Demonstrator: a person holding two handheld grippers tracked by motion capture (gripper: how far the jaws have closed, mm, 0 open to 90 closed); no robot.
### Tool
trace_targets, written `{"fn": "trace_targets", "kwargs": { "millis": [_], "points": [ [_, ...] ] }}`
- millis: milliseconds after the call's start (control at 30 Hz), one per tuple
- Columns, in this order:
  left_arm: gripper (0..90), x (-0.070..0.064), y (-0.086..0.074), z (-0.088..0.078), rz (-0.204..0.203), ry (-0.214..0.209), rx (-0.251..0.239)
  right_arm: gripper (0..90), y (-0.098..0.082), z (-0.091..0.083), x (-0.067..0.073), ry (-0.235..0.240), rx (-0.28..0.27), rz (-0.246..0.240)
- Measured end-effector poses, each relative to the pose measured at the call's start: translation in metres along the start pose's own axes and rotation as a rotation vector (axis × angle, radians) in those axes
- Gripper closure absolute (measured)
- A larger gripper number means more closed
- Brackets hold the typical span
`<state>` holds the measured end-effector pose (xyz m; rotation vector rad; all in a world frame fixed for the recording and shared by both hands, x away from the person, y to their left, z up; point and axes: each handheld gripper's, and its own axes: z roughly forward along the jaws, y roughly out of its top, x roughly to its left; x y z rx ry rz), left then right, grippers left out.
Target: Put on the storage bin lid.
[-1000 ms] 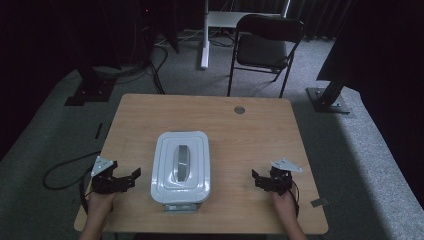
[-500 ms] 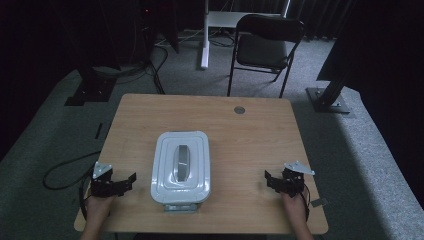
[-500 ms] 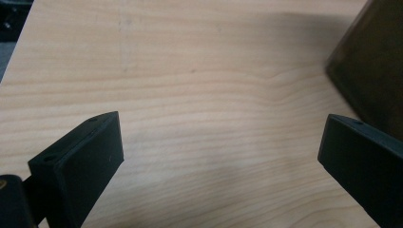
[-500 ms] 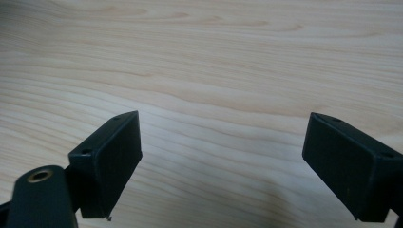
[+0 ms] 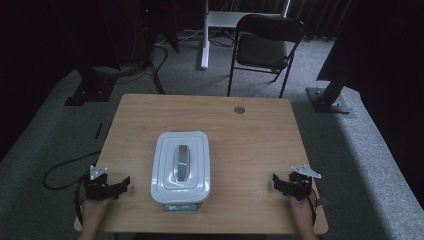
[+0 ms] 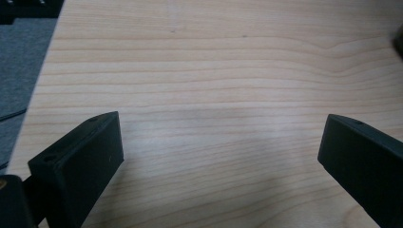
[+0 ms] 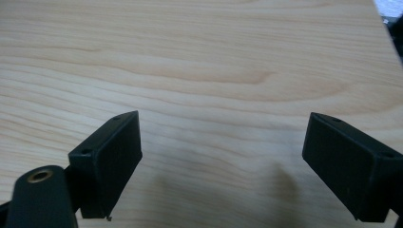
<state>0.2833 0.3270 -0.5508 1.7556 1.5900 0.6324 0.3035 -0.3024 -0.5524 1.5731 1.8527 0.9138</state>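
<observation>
A white rectangular container [image 5: 180, 168] with a grey handle on its lid sits at the middle of the wooden table [image 5: 250, 145], toward the near edge. My left gripper [image 5: 122, 184] rests near the table's front left corner, well left of the container, and its jaws stand wide apart over bare wood in the left gripper view [image 6: 221, 152]. My right gripper [image 5: 277, 183] is near the front right corner, well right of the container. Its jaws also stand wide apart over bare wood in the right gripper view [image 7: 221, 152]. Neither holds anything.
A small round grey disc [image 5: 239, 110] is set in the tabletop near the far edge. A black folding chair [image 5: 267, 45] stands beyond the table. Black stand bases [image 5: 330, 97] sit on the grey carpet, and a cable [image 5: 60, 170] trails on the floor at left.
Both grippers have drawn back toward the near edge and outward, away from the container. The container has not moved.
</observation>
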Motion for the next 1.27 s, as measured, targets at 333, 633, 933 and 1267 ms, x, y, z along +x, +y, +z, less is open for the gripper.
{"fn": "trace_targets", "kwargs": {
  "millis": [333,633,933,1267],
  "points": [
    [2.1,0.001,0.0,0.004,-0.013,0.008,0.028,12.1,-0.007,0.001,-0.015,-0.08,0.064,0.028],
    [2.3,-0.006,0.003,0.01,0.035,0.104,0.081,12.0,-0.009,-0.001,-0.023,-0.132,0.07,0.103],
    [2.3,-0.005,0.003,0.01,-0.033,0.173,0.076,12.1,-0.01,-0.002,-0.023,-0.139,0.07,0.11],
    [2.3,-0.004,0.004,0.011,-0.03,0.17,0.076,12.1,-0.01,-0.002,-0.023,-0.139,0.07,0.11]
  ]
}}
